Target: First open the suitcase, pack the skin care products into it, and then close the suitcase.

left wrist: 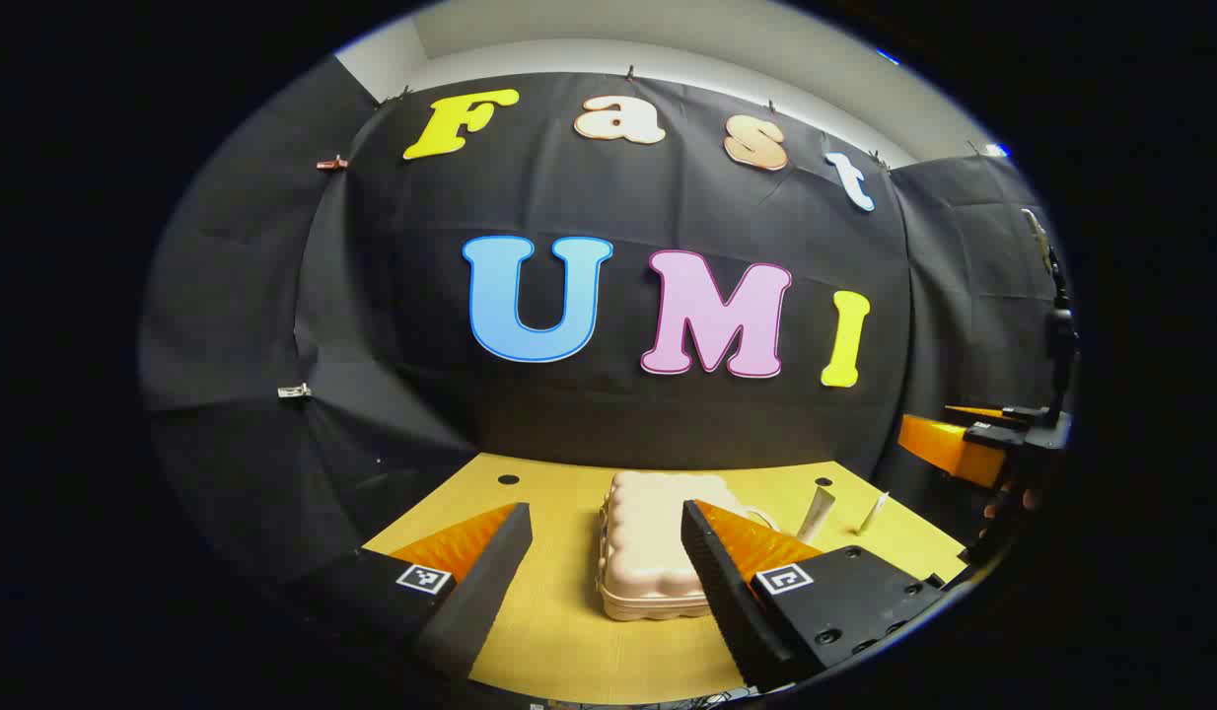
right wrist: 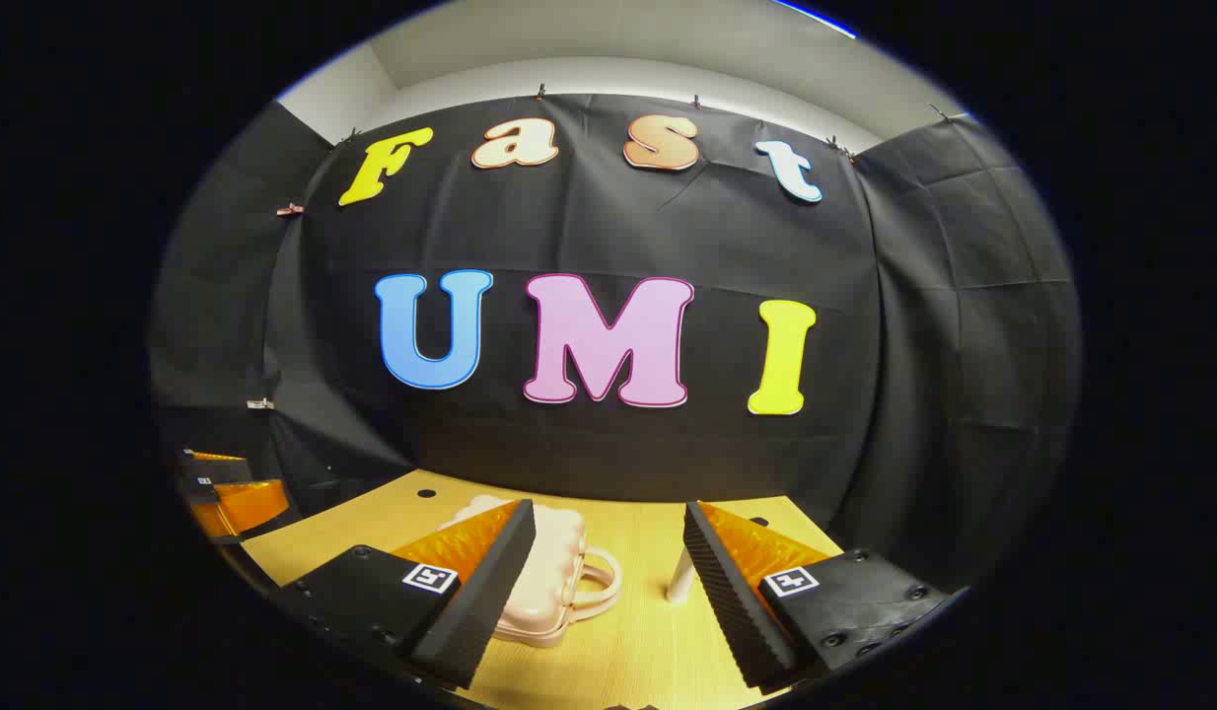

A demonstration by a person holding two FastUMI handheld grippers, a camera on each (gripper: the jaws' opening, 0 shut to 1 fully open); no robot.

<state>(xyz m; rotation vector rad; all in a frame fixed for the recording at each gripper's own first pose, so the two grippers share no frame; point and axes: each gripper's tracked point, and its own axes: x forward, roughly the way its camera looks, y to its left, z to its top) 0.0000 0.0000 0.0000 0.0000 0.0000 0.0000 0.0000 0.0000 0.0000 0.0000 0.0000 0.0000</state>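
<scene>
We judged the opening step not yet begun: the small pale-pink hard-shell suitcase [left wrist: 656, 542] lay shut on the yellow wooden worktop [left wrist: 559, 631], so we could not see inside. Both our left claw [left wrist: 607, 572] and right claw [right wrist: 608, 582] hovered before it, fingers apart and empty. Two white skin-care tubes [left wrist: 818, 513] stood just right of the suitcase; next, its lid needed lifting.

Setting: staged recording booth, not a lived-in room. Black cloth [right wrist: 608, 237] is clipped up as backdrop on 3 sides, with a plain pale wall [right wrist: 618, 44] above it. A bare wooden table [left wrist: 569, 631] with round holes stands in front.
</scene>
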